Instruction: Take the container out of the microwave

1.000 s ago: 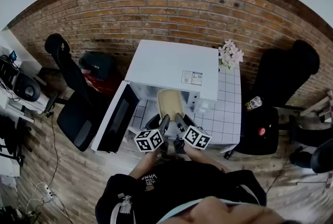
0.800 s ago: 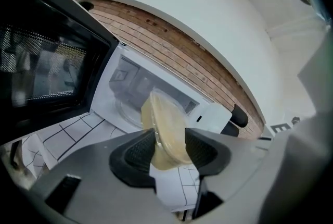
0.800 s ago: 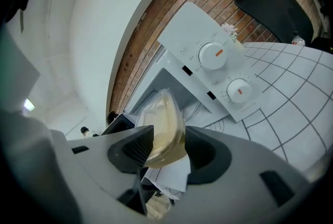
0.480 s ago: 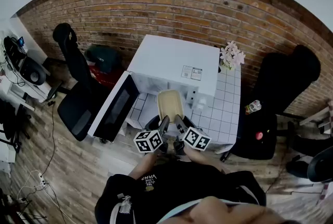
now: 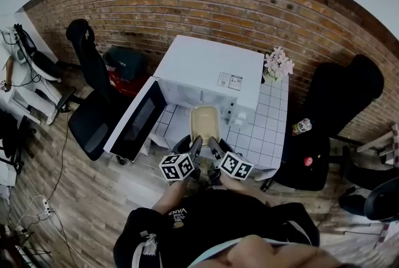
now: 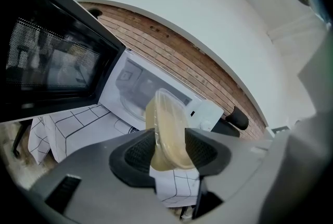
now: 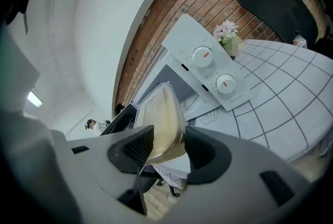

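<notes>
A clear plastic container of beige food hangs in front of the white microwave, above the tiled tablecloth. My left gripper is shut on its near left edge and my right gripper on its near right edge. In the left gripper view the container stands between the black pads of the left gripper, with the empty cavity behind it. In the right gripper view the container is pinched in the right gripper, beside the dial panel.
The microwave door stands swung open to the left. The checked tablecloth covers the small table, with pink flowers at its back right corner. Black office chairs stand left and right; a brick wall runs behind.
Both grippers have drawn back toward the person with the container, which now sits further out in front of the microwave opening. Jaws have kept the same grip.
</notes>
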